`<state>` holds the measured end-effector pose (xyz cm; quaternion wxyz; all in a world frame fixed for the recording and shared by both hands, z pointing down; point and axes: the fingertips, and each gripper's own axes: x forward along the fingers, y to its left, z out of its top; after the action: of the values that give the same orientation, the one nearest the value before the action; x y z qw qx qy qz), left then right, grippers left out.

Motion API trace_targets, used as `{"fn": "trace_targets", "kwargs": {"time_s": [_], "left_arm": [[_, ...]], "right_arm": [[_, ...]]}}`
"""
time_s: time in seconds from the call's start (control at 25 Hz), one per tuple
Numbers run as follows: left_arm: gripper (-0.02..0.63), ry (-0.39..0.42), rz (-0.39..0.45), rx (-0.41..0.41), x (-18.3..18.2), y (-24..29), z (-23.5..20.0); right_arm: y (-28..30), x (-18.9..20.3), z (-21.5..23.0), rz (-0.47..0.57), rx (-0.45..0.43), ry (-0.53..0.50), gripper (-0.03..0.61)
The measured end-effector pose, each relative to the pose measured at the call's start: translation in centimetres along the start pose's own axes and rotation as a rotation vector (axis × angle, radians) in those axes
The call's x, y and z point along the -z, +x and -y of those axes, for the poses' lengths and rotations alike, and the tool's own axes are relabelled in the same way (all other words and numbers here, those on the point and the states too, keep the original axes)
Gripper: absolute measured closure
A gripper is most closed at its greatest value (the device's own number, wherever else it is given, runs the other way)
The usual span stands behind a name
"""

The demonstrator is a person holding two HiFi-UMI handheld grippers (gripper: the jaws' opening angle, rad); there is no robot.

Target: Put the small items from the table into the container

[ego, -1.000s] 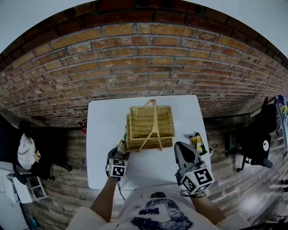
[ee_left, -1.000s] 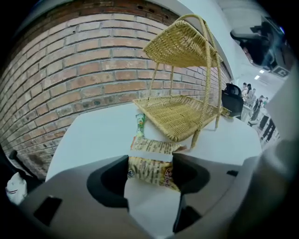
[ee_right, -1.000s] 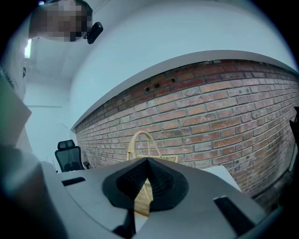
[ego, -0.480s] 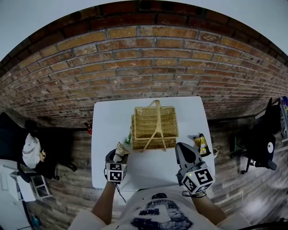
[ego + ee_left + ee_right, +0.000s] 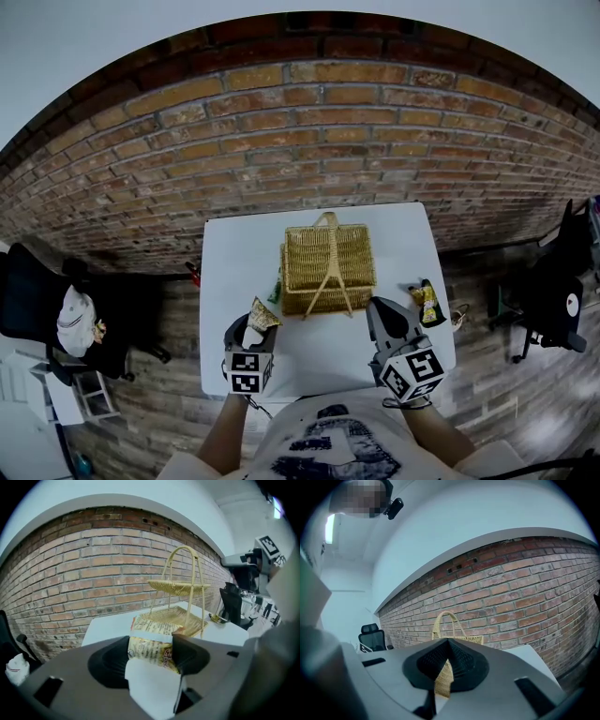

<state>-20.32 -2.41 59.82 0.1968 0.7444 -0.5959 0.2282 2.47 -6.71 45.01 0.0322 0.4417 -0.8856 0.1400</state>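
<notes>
A woven wicker basket (image 5: 328, 262) with a tall hoop handle stands in the middle of the white table (image 5: 230, 258); in the left gripper view the basket (image 5: 180, 617) is ahead and to the right. My left gripper (image 5: 253, 330) hangs above the table's near left part, shut on a yellow snack packet (image 5: 262, 316). The packet (image 5: 151, 645) stands upright between the jaws of the left gripper (image 5: 152, 651). My right gripper (image 5: 382, 311) is shut and empty near the basket's front right corner. Above the shut right gripper (image 5: 446, 657), the basket handle (image 5: 444, 617) shows.
Small yellow and dark snack packets (image 5: 422, 300) lie at the table's right edge. A green item (image 5: 276, 292) sits against the basket's left side. A brick wall (image 5: 309, 141) runs behind the table, and black chairs (image 5: 553, 300) stand on the wooden floor at either side.
My left gripper has risen from the table beside the basket's left front corner, carrying the yellow packet up and back toward me. The right gripper has stayed where it was.
</notes>
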Motion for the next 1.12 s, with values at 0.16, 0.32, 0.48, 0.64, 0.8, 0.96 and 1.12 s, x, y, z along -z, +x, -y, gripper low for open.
{"fn": "trace_targets", "kwargs": {"time_s": [0.16,0.32,0.48,0.64,0.8,0.96,1.12], "left_arm": [[0.302,0.000,0.060,0.008,-2.9,-1.5,1.0],[0.302,-0.008,0.112,0.018,-5.9,-2.9,1.8],[0.304,-0.002,0.157,0.017,-8.4,-4.2,2.4],[0.304,0.016,0.183,0.012,-10.0,-4.9,3.1],[0.304,0.023,0.194,0.011,-11.2,-5.6,4.1],[0.304,0.022,0.219,0.032,-12.9,-6.3,5.1],[0.304,0.038,0.240,0.041,-14.2,-6.6,5.4]], "right_arm": [[-0.1,0.0,-0.1,0.001,-0.007,-0.001,0.561],[0.0,0.0,-0.2,0.002,-0.013,-0.004,0.561],[0.0,-0.2,-0.4,0.006,-0.018,-0.010,0.561],[0.1,-0.4,-0.6,0.012,-0.021,-0.017,0.561],[0.1,-0.7,-0.8,0.018,-0.025,-0.023,0.561],[0.3,-1.1,-1.0,0.026,-0.028,-0.029,0.561],[0.3,-1.5,-1.1,0.032,-0.027,-0.030,0.561]]}}
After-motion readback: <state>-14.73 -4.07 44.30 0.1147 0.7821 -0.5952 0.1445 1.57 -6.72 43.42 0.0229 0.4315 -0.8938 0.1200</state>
